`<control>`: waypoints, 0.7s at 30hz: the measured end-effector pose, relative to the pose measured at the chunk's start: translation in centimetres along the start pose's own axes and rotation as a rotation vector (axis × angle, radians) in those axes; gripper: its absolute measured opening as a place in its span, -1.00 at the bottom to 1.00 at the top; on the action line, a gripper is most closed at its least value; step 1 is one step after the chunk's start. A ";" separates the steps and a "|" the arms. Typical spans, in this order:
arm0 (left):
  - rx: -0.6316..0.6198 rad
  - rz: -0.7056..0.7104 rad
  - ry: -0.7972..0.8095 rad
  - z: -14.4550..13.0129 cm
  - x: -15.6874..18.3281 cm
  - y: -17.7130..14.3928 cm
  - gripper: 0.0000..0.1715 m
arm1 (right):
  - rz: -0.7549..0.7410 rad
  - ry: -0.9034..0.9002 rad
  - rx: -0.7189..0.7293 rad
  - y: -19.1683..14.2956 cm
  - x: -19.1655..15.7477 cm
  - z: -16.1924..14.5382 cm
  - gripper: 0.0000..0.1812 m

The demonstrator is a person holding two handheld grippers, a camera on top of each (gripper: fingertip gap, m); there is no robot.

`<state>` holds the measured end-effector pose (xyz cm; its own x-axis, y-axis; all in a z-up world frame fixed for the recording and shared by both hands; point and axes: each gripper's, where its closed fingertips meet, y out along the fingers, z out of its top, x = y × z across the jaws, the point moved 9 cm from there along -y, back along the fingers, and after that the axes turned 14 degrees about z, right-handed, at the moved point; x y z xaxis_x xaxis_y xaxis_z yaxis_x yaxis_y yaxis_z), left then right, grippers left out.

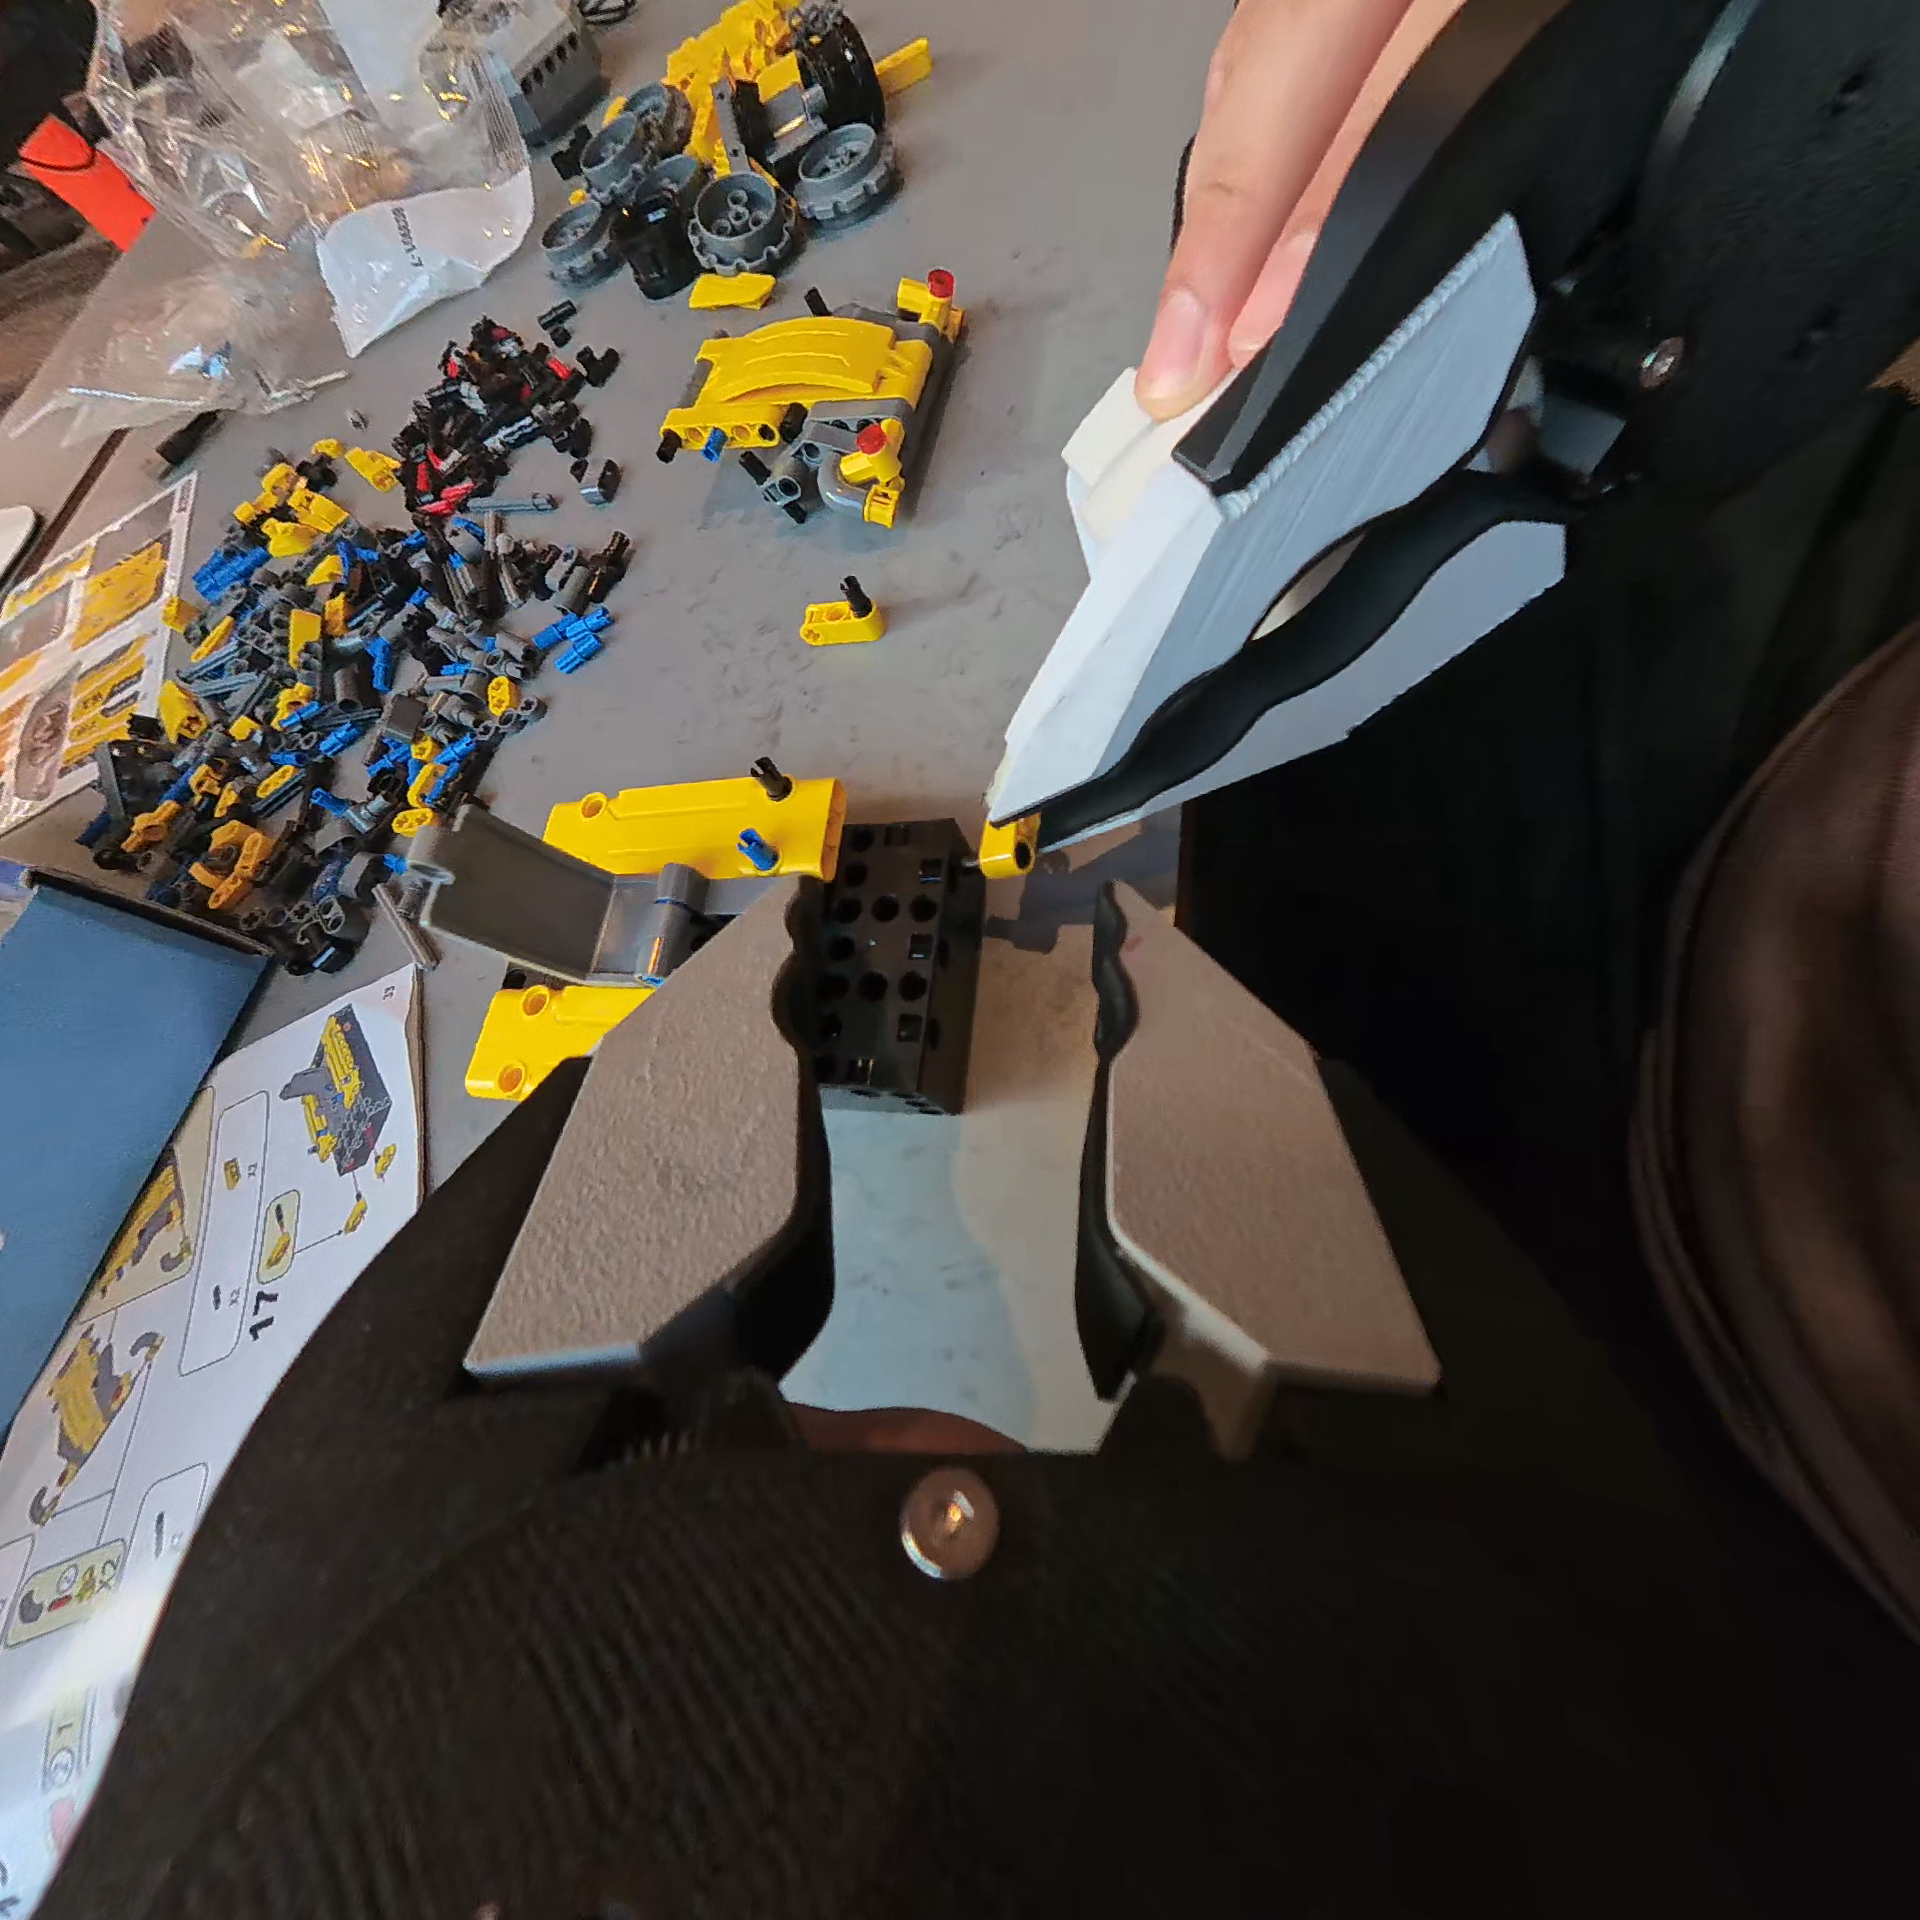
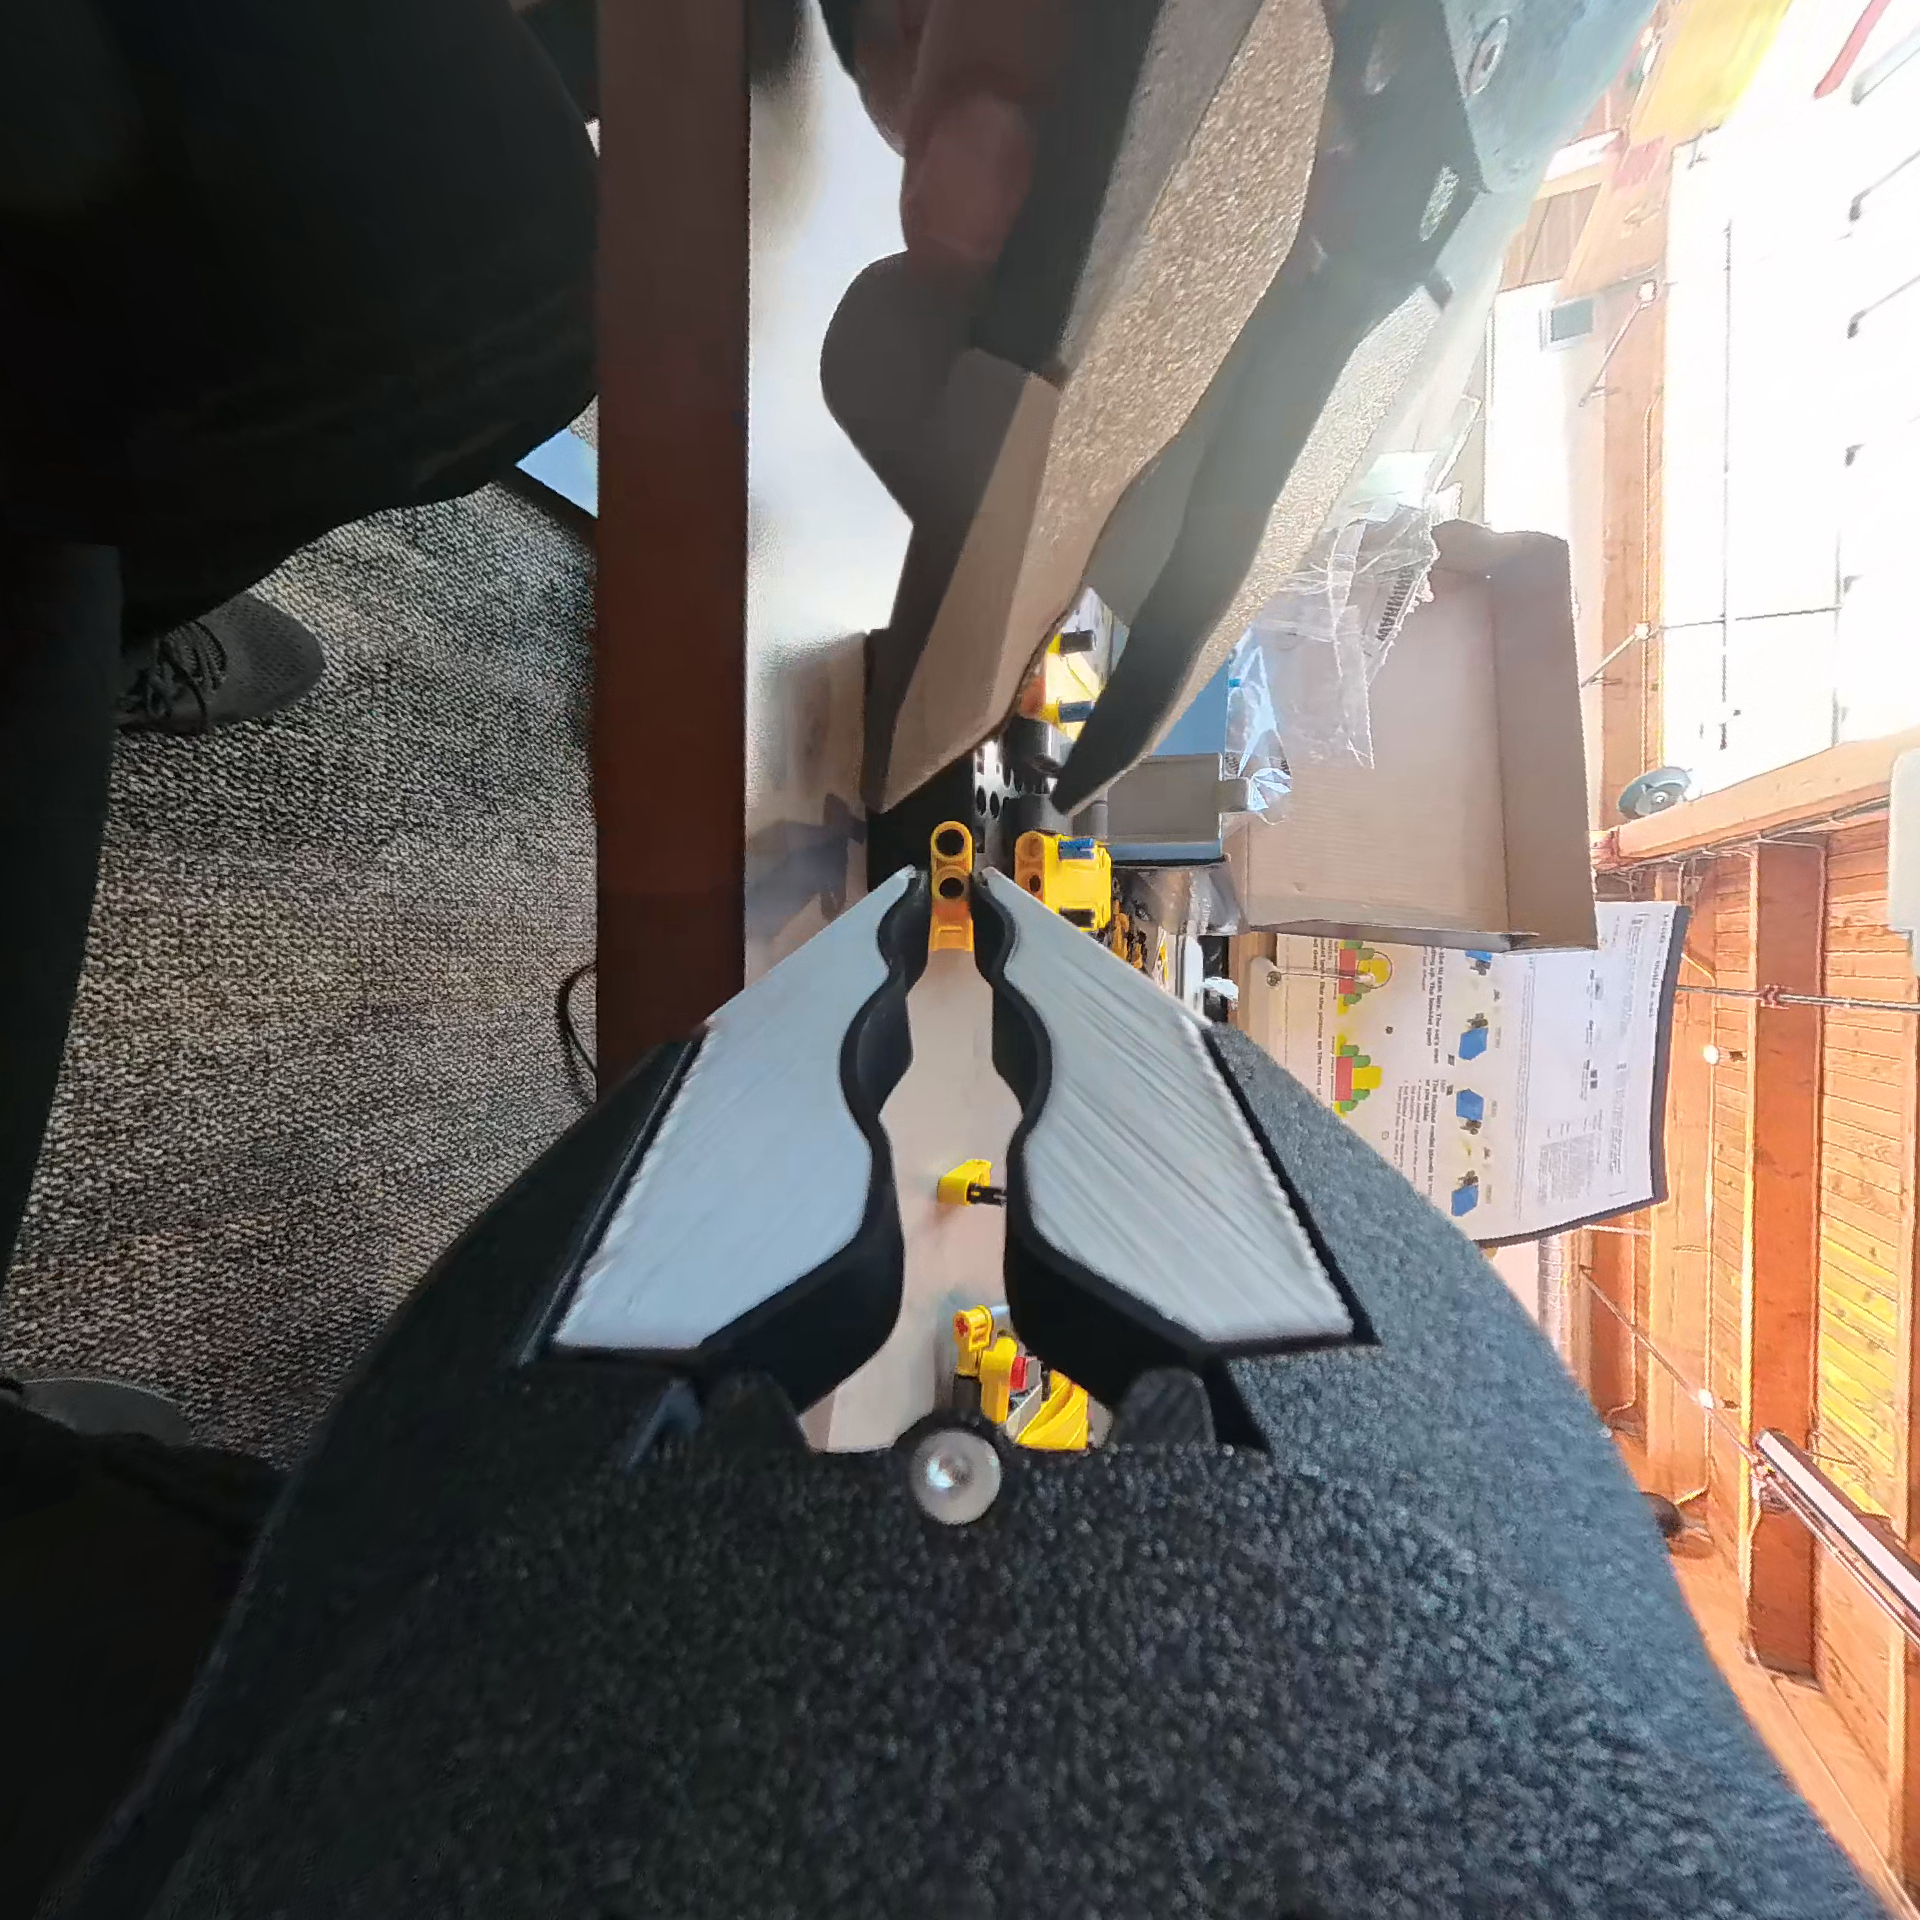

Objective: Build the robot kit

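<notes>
The right hand-held gripper (image 2: pixel 950 883) is pinched narrow on a small yellow connector (image 2: pixel 950 888), gripping it at the very tips with its holed end sticking out past them. In the left wrist view that same connector (image 1: pixel 1008 844) sits at the upper right corner of the black block (image 1: pixel 899 966), touching or just beside it; contact cannot be told for certain.

The left hand-held gripper (image 1: pixel 940 935) stands wide, its fingers on either side of the block. The left finger (image 1: pixel 707 1039) lies against the block's side, while the right finger (image 1: pixel 1174 1049) is apart from it with bare surface (image 1: pixel 1039 468) between. It is not gripping the block in what shows here.

The block belongs to a build of yellow panels (image 1: pixel 686 821) and a grey bent piece (image 1: pixel 540 904) stretching to the left. A single yellow piece with a black pin (image 1: pixel 842 618) lies alone beyond it, well apart.

The surface's wooden edge (image 2: pixel 670 520) runs just beside the block on the right gripper's side, with carpet (image 2: pixel 312 935) beyond it. Left of the build lie a loose pile of small parts (image 1: pixel 343 686), an instruction booklet (image 1: pixel 208 1247) and a blue box (image 1: pixel 94 1091). Farther off are a second yellow assembly (image 1: pixel 821 416), grey wheels (image 1: pixel 727 197) and plastic bags (image 1: pixel 291 166). Open surface lies between the build and that second assembly.
</notes>
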<state>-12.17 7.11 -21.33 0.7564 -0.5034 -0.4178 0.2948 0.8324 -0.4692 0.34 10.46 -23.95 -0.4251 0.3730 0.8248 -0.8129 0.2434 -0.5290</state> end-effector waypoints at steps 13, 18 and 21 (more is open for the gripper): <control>0.115 0.129 0.042 0.5 2.3 -1.8 -0.78 | -0.019 0.020 0.041 -0.9 0.3 0.1 -0.96; 0.109 0.198 0.261 0.6 3.4 -1.2 -0.79 | -0.036 0.022 0.054 -1.6 0.6 0.1 -0.96; 0.128 0.259 0.377 0.8 3.9 -1.1 -0.83 | -0.030 -0.010 0.054 -1.8 0.3 0.2 -0.96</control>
<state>-9.09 4.40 -21.83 0.5566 -0.3043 -0.7730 0.2118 0.9517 -0.2222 1.57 9.97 -22.75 -0.4038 0.3576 0.8421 -0.8455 0.2058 -0.4928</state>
